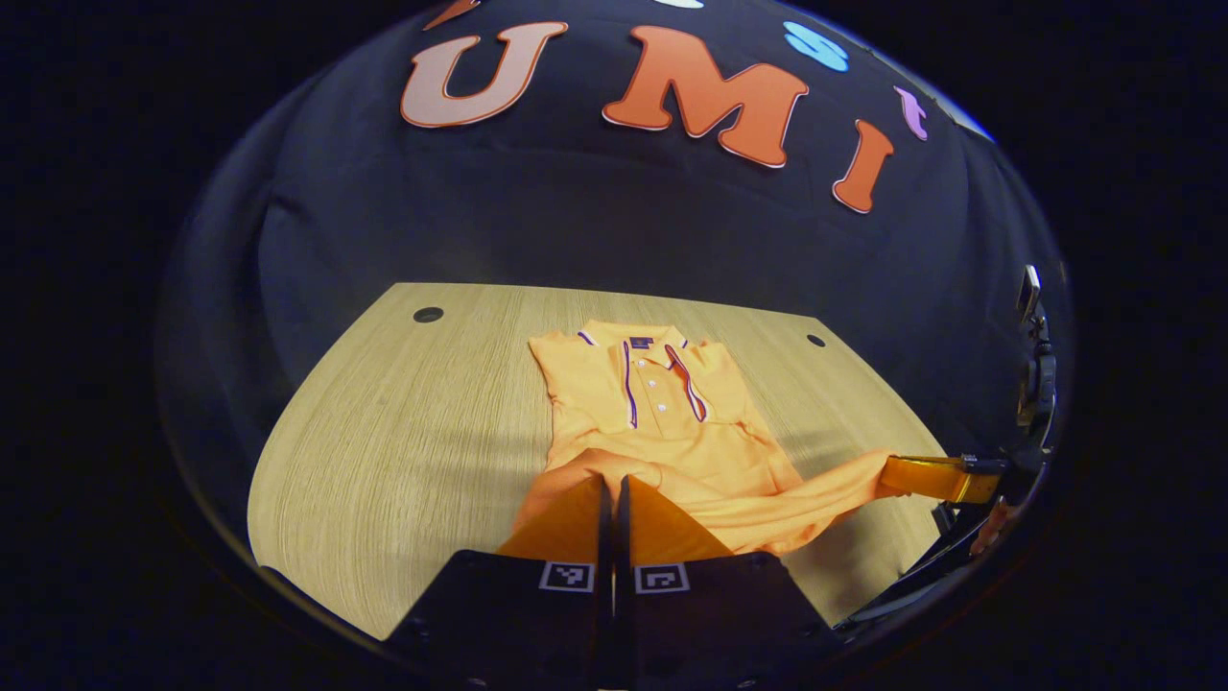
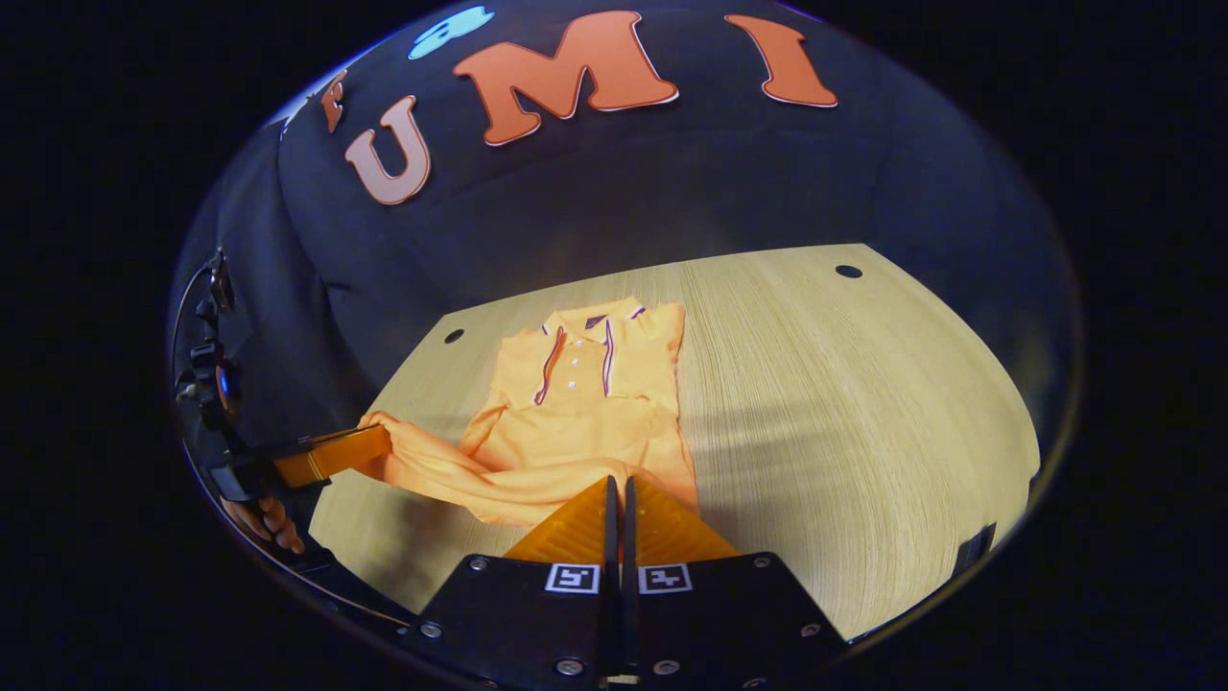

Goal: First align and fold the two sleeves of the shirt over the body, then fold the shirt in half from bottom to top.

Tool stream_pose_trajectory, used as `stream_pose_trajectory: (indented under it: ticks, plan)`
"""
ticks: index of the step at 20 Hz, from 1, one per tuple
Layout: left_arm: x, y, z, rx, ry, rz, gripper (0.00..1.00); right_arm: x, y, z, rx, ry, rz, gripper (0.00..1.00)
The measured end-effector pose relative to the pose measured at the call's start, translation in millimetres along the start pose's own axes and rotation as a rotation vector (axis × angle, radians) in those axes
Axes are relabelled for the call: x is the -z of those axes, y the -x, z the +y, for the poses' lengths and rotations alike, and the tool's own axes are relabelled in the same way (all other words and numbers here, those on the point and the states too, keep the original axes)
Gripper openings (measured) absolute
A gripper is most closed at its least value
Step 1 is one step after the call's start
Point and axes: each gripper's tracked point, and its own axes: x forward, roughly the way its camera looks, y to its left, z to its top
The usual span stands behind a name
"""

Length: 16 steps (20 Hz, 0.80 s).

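We hold the polo shirt's (image 1: 662, 413) hem at 6 o'clock, left gripper (image 1: 614, 489) and right gripper (image 2: 619, 489) fingers both closed on it; uneven lifting could undo the folded sleeves.

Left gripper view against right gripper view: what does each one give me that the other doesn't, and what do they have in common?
Left gripper view: the right tongs from the side, shut on one corner of the bottom edge of the shirt. Right gripper view: the left tongs from the side, shut on the other corner, a hand behind them, and a broad bare stretch of table. Shared: the shirt lying collar-far, sleeves folded in, bottom edge raised between both tongs.
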Motion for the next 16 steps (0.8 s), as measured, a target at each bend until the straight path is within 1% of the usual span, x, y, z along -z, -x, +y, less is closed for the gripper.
stream_pose_trajectory:
  ticks: [4, 7, 12, 16]
  plan:
    - [-27.1, -37.9, 12.5, 0.027, -0.023, 0.033, 0.01, -33.1, -33.8, -1.1, 0.034, -0.002, -0.008, 0.0]
    - [-50.4, -65.5, 16.7, 0.048, -0.065, 0.042, 0.01, -57.2, -58.8, -3.1, 0.058, -0.003, -0.007, 0.01]
    - [-81.3, -113.5, 27.1, 0.068, -0.099, 0.054, 0.01, -86.5, -102.6, -9.9, 0.095, 0.01, 0.016, 0.01]
    - [-99.4, -158.7, 41.0, 0.076, -0.079, 0.067, 0.01, -105.7, -144.5, -15.4, 0.121, 0.012, 0.043, 0.01]
